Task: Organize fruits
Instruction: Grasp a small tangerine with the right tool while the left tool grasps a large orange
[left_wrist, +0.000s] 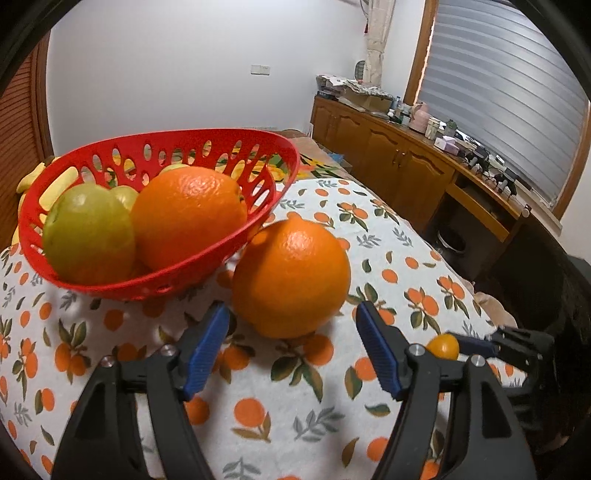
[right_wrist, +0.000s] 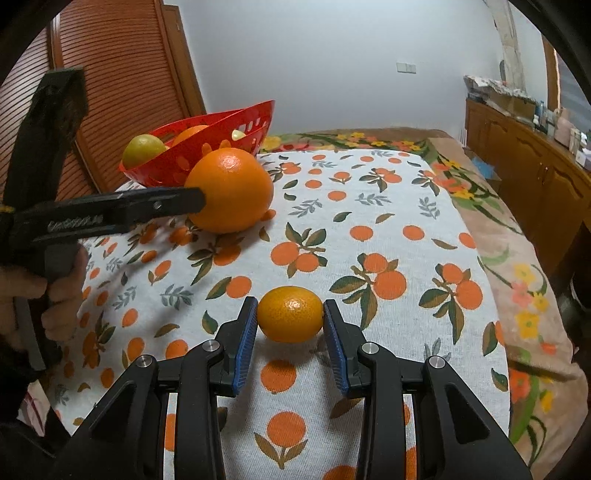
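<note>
In the left wrist view, your left gripper (left_wrist: 291, 325) was spread wide, gripping nothing. A large orange (left_wrist: 291, 278) sat on the orange-print cloth (left_wrist: 258, 413) just ahead of the blue pads (left_wrist: 207, 350), slightly beyond the fingertips. Ahead and to the left of the jaws stood a red basket (left_wrist: 159, 280) holding another orange (left_wrist: 188, 218) and a green fruit (left_wrist: 88, 232) (more fruit behind them was hard to make out). Past the right finger, a small tangerine (left_wrist: 443, 346) showed.

In the right wrist view, your right gripper (right_wrist: 290, 314) bracketed that small tangerine (right_wrist: 290, 314), each pad at its sides; whether they pressed it, I could not tell. Ahead and left, your left gripper (right_wrist: 201, 199) reached the large orange (right_wrist: 231, 190).
</note>
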